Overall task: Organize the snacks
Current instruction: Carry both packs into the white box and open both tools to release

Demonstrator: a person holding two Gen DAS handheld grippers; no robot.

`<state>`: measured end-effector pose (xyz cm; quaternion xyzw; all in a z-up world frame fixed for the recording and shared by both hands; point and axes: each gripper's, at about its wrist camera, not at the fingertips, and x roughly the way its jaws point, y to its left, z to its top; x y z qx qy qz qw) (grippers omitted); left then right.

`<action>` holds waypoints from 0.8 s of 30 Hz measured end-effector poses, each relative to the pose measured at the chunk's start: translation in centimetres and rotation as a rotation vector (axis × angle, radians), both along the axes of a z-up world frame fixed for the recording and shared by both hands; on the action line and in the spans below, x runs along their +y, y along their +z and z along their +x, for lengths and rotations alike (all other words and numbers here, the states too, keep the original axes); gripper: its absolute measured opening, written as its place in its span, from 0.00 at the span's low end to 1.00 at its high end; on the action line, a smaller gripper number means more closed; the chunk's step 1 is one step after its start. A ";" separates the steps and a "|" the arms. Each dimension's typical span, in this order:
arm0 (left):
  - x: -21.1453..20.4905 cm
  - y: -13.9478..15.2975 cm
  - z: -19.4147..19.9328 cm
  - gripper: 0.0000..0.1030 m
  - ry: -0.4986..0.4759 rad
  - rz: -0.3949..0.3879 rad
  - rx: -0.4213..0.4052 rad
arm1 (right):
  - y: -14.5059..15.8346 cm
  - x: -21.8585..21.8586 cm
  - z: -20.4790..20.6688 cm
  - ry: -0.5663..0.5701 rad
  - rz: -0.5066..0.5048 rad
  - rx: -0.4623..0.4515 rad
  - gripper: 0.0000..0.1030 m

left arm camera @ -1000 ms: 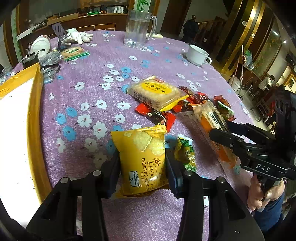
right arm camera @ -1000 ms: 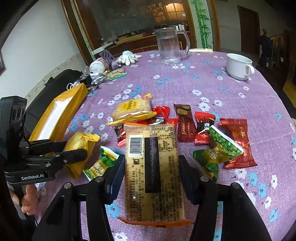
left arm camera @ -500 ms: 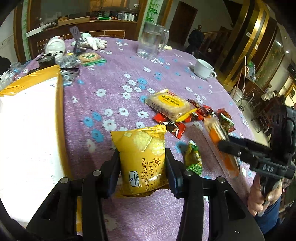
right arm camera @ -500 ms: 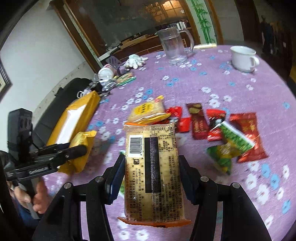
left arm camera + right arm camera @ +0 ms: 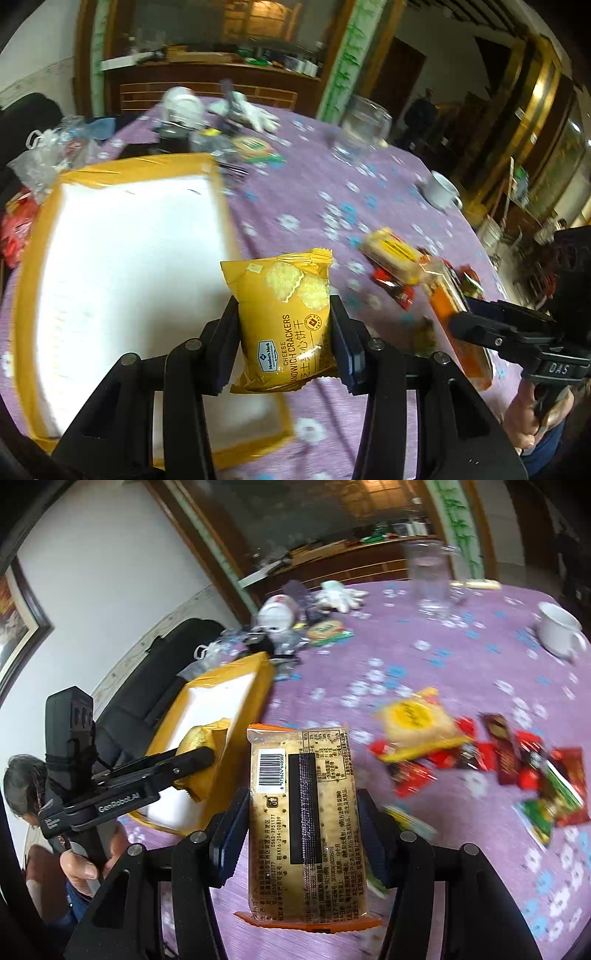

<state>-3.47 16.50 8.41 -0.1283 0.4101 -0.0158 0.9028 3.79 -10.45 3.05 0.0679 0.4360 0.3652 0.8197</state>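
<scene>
The left gripper [image 5: 284, 325] clamps a yellow cheese cracker pack [image 5: 282, 317] apparently over the yellow-rimmed tray [image 5: 218, 192] edge, while the right gripper [image 5: 303, 830] grips a long biscuit packet [image 5: 306, 823] above open purple tablecloth [image 5: 461, 664].

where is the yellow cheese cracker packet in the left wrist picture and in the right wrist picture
Left wrist: yellow cheese cracker packet at centre, clamped in the left gripper.
Right wrist: centre-left, held over the yellow-rimmed tray.
Shared landmark: white mug.
</scene>
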 end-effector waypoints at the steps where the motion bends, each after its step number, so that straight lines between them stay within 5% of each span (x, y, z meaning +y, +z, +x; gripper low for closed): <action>1: 0.9 0.2 -0.1 0.42 0.016 0.002 -0.003 | 0.5 1.2 0.0 0.015 -0.002 -0.003 0.56; 12: 10.3 1.6 1.4 0.42 0.162 0.065 0.010 | 3.2 11.8 1.3 0.121 -0.045 -0.012 0.55; 24: 15.7 -0.9 6.7 0.42 0.208 0.070 0.077 | 2.7 22.0 7.4 0.102 -0.078 0.043 0.55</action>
